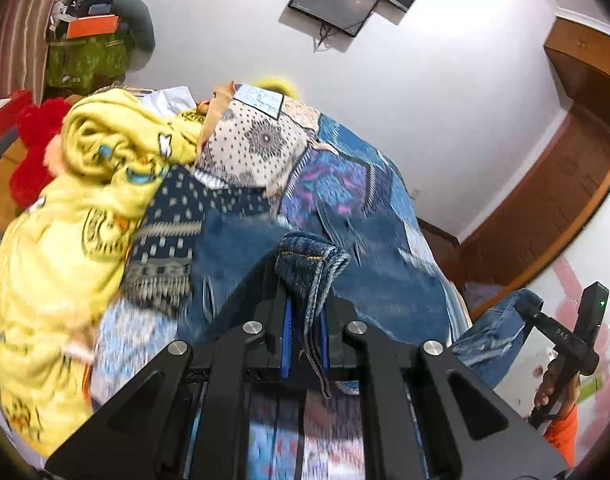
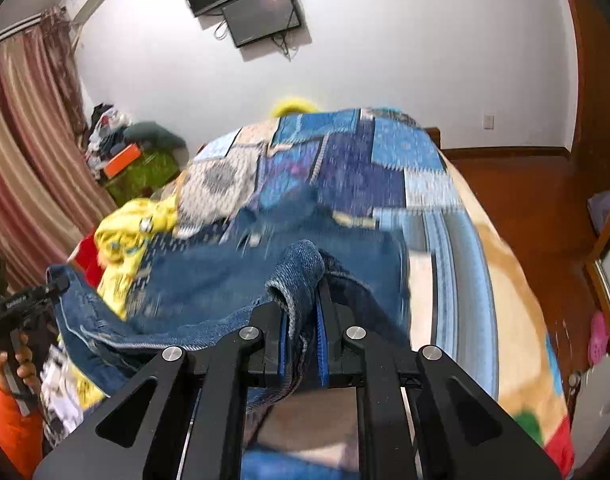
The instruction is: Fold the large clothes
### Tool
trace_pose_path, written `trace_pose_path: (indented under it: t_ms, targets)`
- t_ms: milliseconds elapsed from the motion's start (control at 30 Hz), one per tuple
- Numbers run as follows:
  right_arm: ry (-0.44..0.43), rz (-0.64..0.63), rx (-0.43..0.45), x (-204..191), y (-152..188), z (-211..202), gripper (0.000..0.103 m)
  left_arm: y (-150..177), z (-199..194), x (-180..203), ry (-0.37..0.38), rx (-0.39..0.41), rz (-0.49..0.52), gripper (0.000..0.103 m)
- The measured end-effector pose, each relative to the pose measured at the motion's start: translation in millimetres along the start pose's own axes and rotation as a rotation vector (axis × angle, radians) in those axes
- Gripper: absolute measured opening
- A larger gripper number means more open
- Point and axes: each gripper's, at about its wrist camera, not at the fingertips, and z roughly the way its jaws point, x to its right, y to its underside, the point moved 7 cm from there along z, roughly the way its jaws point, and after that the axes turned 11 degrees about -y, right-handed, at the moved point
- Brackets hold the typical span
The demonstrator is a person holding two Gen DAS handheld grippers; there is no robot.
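Observation:
Blue denim jeans (image 2: pixel 209 280) hang stretched between my two grippers above the bed. My left gripper (image 1: pixel 305 312) is shut on one folded denim edge (image 1: pixel 311 256). My right gripper (image 2: pixel 301 320) is shut on the other denim edge (image 2: pixel 301 268). In the left wrist view the right gripper (image 1: pixel 525 308) shows at the far right with denim in its jaws. In the right wrist view the left gripper (image 2: pixel 57 284) shows at the far left, also holding denim. The rest of the jeans sags below, blurred.
A bed with a blue patchwork cover (image 2: pixel 365 168) lies ahead. A crumpled yellow blanket (image 1: pixel 85 200) and a red plush thing (image 1: pixel 33 136) lie on its left. A clutter pile (image 1: pixel 89 40) and curtain (image 2: pixel 21 140) stand left; a wall screen (image 2: pixel 261 12); wooden wardrobe (image 1: pixel 565 168) right.

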Motion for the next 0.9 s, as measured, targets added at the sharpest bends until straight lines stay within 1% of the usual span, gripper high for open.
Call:
trace_pose_path:
  t_ms: [67, 133, 167, 233, 267, 333, 433, 500, 567, 633, 667, 700, 733, 767, 800, 867, 900]
  targets:
    - [0.01, 0.015, 0.002, 12, -24, 21, 0.01, -19, 23, -4, 0.0, -0.014, -0.018, 0.01]
    - [0.017, 0.036, -0.003, 21, -37, 37, 0.01, -36, 49, -9, -0.005, -0.034, -0.042, 0.01]
    - [0.015, 0.061, -0.007, 30, -43, 53, 0.01, -43, 64, -11, -0.009, -0.048, -0.051, 0.01]
    - [0.015, 0.093, -0.025, 40, -48, 73, 0.01, -52, 94, -16, -0.026, -0.072, -0.08, 0.01]
    - [0.023, 0.115, -0.043, 49, -49, 92, 0.01, -53, 112, -18, -0.045, -0.091, -0.078, 0.01]
    - [0.036, 0.137, -0.074, 61, -49, 115, 0.01, -50, 144, -24, -0.092, -0.124, -0.064, 0.01]
    - [0.063, 0.168, -0.135, 81, -37, 154, 0.01, -37, 188, -34, -0.159, -0.185, -0.046, 0.01]
    - [0.08, 0.177, -0.166, 90, -30, 171, 0.011, -24, 213, -43, -0.184, -0.225, -0.057, 0.011]
    - [0.094, 0.173, -0.176, 97, -22, 178, 0.013, -15, 229, -49, -0.193, -0.256, -0.079, 0.012]
    - [0.095, 0.17, -0.188, 101, -20, 183, 0.018, -8, 239, -52, -0.203, -0.265, -0.074, 0.014]
    - [0.094, 0.171, -0.198, 102, -19, 184, 0.025, -6, 242, -51, -0.213, -0.267, -0.059, 0.014]
    - [0.106, 0.173, -0.207, 104, -18, 183, 0.038, -5, 244, -50, -0.223, -0.268, -0.035, 0.015]
    - [0.157, 0.169, -0.21, 107, -18, 178, 0.049, -4, 244, -48, -0.234, -0.27, -0.01, 0.016]
    - [0.2, 0.167, -0.209, 111, -19, 175, 0.069, -4, 241, -45, -0.248, -0.27, 0.028, 0.017]
    - [0.22, 0.161, -0.19, 112, -21, 168, 0.073, -5, 236, -41, -0.26, -0.268, 0.068, 0.017]
    - [0.203, 0.152, -0.155, 108, -28, 151, 0.073, -6, 226, -36, -0.286, -0.279, 0.132, 0.022]
    - [0.196, 0.152, -0.148, 107, -29, 145, 0.073, -8, 219, -31, -0.296, -0.284, 0.158, 0.028]
